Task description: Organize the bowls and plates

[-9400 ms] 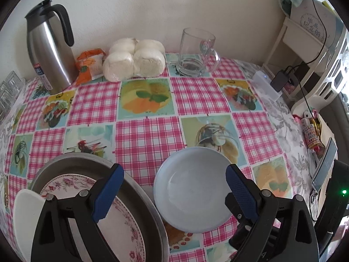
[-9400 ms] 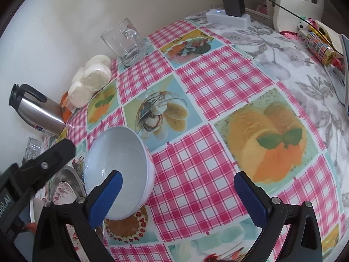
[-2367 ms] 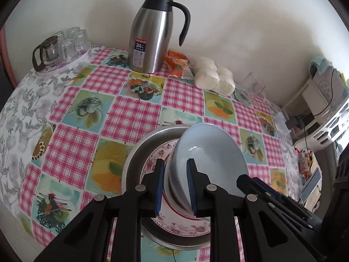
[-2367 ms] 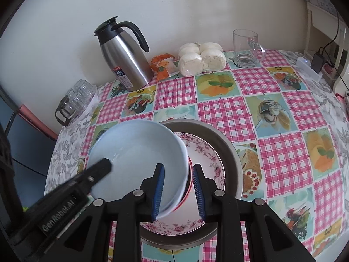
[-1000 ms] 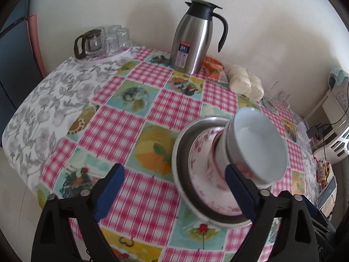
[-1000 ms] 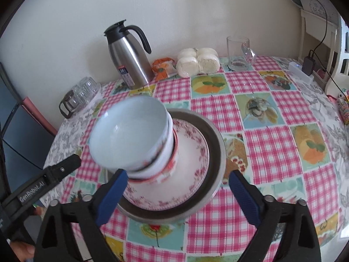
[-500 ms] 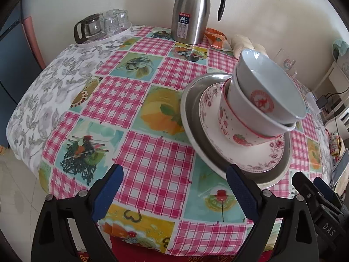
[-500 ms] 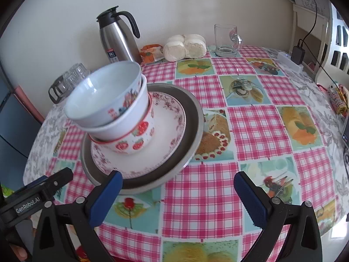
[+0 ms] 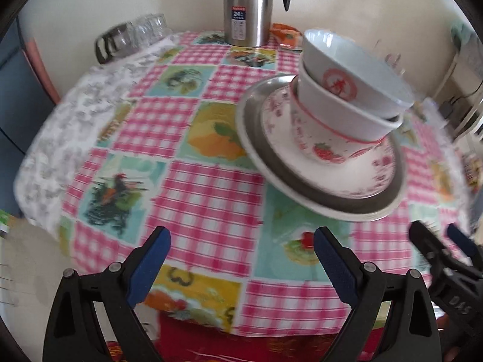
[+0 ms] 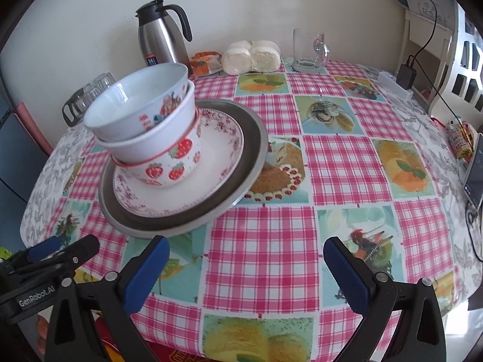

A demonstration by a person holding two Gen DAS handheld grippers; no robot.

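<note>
Both hand-held grippers (image 9: 241, 250) (image 10: 246, 259) backed off, bowls (image 10: 145, 120) stacked.

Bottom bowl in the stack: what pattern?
Red strawberries on white bottom bowl, clearest in the right wrist view.

Left hand-held gripper (image 9: 240, 252): jaws spread wide, blue pads facing each other, nothing between them; it sits low at the near edge of its view. Right hand-held gripper (image 10: 246, 259): jaws likewise spread wide and empty. Each gripper's tip shows at the edge of the other's view.
</note>
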